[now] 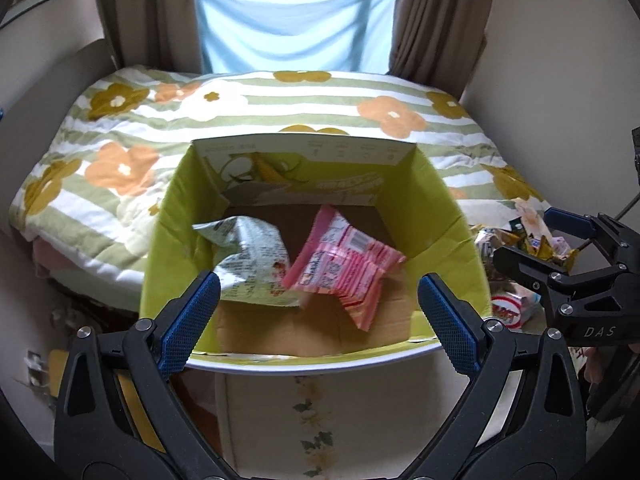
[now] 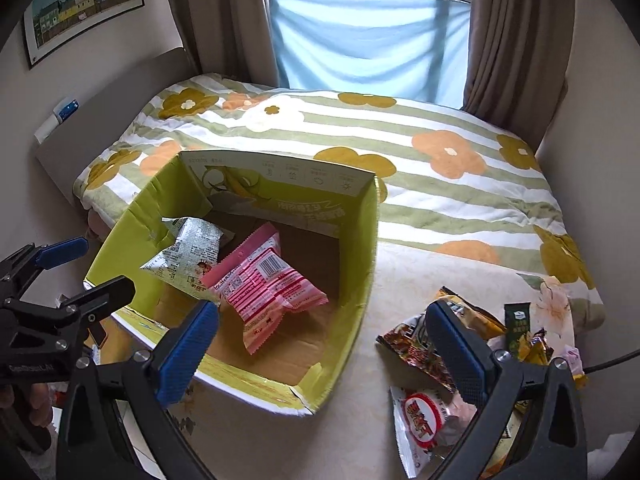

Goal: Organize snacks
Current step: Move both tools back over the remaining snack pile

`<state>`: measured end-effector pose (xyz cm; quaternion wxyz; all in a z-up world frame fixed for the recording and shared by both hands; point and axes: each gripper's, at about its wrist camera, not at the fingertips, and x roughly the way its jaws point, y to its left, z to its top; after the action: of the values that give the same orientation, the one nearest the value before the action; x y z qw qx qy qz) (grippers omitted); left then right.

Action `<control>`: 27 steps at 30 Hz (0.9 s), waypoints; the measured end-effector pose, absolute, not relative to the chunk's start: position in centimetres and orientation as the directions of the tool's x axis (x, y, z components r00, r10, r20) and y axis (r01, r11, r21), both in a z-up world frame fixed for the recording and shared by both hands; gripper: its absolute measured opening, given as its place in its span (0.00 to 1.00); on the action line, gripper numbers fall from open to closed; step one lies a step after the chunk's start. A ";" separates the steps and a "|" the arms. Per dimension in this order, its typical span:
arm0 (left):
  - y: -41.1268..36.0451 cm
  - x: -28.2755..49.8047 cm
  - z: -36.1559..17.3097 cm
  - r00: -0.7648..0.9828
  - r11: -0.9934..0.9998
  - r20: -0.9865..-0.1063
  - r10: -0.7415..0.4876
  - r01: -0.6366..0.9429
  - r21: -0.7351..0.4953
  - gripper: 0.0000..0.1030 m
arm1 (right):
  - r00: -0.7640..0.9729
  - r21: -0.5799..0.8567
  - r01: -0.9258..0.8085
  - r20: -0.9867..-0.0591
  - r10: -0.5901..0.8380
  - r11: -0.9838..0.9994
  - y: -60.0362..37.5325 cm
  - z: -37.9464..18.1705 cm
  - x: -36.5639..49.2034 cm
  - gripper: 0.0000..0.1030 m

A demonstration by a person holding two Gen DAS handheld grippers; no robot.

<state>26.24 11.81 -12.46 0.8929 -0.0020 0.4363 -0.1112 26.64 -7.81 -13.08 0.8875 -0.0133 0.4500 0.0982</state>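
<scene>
green carton [image 2: 352, 280] holds a pink packet [image 2: 268, 280] and a silver one [image 2: 188, 256]. more snack packets [image 2: 432, 412] wait at four o'clock. both grippers, left [image 1: 318, 312] and right [image 2: 320, 344], have fingers apart, empty.

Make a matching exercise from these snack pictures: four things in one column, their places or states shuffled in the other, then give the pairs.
1. pink striped snack packet
2. white packet with a red round logo
3. yellow-green cardboard box
4. right gripper

A. stands open on the bed
B. open, holding nothing
C. lies inside the box
D. lies on the bed outside the box

Pairs: 1-C, 2-D, 3-A, 4-B
</scene>
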 end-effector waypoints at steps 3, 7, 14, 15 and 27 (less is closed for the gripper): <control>9.0 25.5 -11.7 0.596 0.963 -0.766 -0.240 0.249 -0.107 0.96 | 0.599 0.060 -0.152 -0.788 0.141 0.986 -10.1 -12.4 25.6 1.00; 4.3 24.2 -11.4 0.586 0.947 -0.765 -0.266 0.307 -0.094 0.96 | 0.615 0.073 -0.130 -0.776 0.138 0.989 -13.9 -11.7 24.0 1.00; -4.0 21.6 -12.4 0.525 0.920 -0.786 -0.327 0.366 -0.138 0.96 | 0.626 0.053 -0.100 -0.773 0.104 0.994 -22.2 -11.7 20.7 1.00; -5.1 21.3 -12.8 0.513 0.918 -0.792 -0.330 0.370 -0.143 0.96 | 0.625 0.050 -0.097 -0.775 0.100 0.994 -23.4 -11.9 20.3 1.00; -14.1 21.1 -18.7 0.394 0.921 -0.862 -0.318 0.343 -0.184 0.96 | 0.580 0.054 -0.163 -0.802 0.140 0.985 -33.3 -15.5 18.2 1.00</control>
<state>21.14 -14.07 -18.74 0.8348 0.0118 0.5135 -0.1980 18.17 -33.28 -15.46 0.8887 -0.0127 0.4502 0.0852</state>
